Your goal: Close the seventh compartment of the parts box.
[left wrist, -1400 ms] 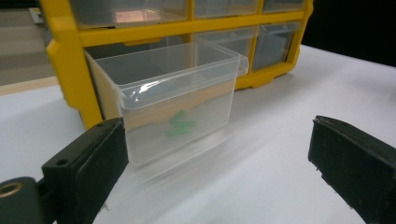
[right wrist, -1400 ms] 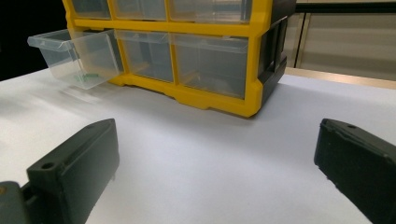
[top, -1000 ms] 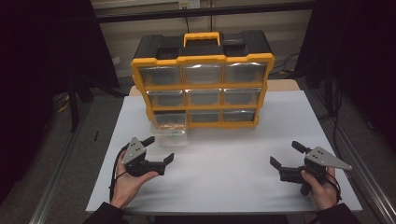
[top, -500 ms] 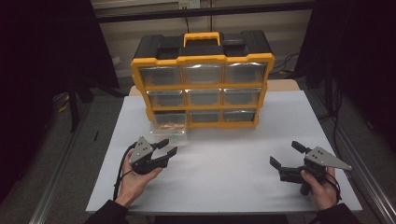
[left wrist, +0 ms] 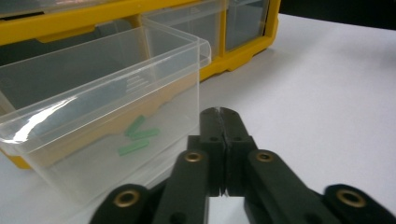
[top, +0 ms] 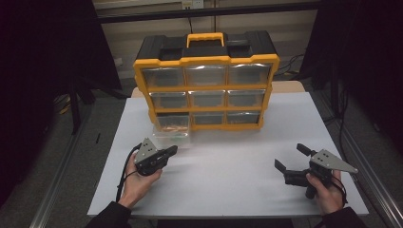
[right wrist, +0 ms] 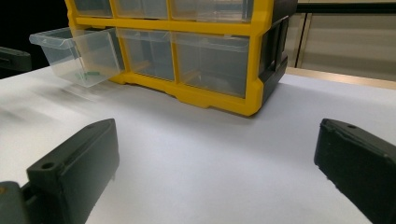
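- The yellow-and-black drawer organiser (top: 206,80) stands at the far side of the white bench (top: 228,175), with nine clear drawers in three rows.
- The bottom-left clear drawer (left wrist: 100,100) is pulled out toward the person and juts past the organiser's front; the other eight sit flush.
- Inside that open drawer lie a few small green pieces (left wrist: 135,137) on its floor, seen through the clear front wall.
- The left claw (top: 172,150) sits low over the bench, just in front of the open drawer, jaws pressed together with nothing between them. In the left gripper view its tips point at the drawer's near corner, close to it; I cannot tell if they touch.
- The right claw (top: 291,158) rests well apart, near the bench's right front, jaws spread wide and empty.
- Judgement: the drawer is open, so that step looks done. With jaws closed at the drawer's front, the left claw looks set to push the drawer back in; that push, until it is flush with its neighbours, is what remains.
- Nothing lies loose on the bench, so no piece seems waiting to go in.
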{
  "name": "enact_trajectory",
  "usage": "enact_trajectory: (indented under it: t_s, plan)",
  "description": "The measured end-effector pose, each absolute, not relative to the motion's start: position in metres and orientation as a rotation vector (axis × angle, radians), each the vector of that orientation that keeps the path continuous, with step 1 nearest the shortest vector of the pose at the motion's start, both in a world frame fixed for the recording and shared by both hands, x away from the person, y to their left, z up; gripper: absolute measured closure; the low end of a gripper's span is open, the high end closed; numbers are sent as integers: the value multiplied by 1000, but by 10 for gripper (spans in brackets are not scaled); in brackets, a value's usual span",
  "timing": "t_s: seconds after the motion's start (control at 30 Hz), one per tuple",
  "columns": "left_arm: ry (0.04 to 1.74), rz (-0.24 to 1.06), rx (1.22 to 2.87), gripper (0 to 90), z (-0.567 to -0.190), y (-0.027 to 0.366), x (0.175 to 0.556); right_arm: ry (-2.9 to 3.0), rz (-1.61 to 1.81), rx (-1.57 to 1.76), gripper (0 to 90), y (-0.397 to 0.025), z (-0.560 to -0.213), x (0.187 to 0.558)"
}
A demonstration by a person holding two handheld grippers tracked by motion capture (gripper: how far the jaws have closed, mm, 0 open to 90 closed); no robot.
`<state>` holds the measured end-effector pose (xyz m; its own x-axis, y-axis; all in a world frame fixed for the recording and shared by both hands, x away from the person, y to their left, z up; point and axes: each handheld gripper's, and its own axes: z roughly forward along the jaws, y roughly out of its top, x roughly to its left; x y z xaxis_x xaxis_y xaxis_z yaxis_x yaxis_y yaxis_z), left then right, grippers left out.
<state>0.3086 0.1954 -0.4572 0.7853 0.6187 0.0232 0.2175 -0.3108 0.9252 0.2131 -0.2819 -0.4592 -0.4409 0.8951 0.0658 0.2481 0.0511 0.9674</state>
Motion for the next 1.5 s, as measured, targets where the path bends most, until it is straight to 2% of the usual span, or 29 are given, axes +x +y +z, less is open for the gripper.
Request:
enact_trajectory:
  t_s: [0.53,0.6,1.5]
  plan:
    - [682,449,1883,900,-462,194,329,1748,1422,1151,0,-282,-459,213]
    - [711,486,1882,900,-461,195,330,1748,1421,1151,0,-282,-459,213]
    - [724,508,1884,900,-460,192,349,1748,1421,1148,0,-282,-459,213]
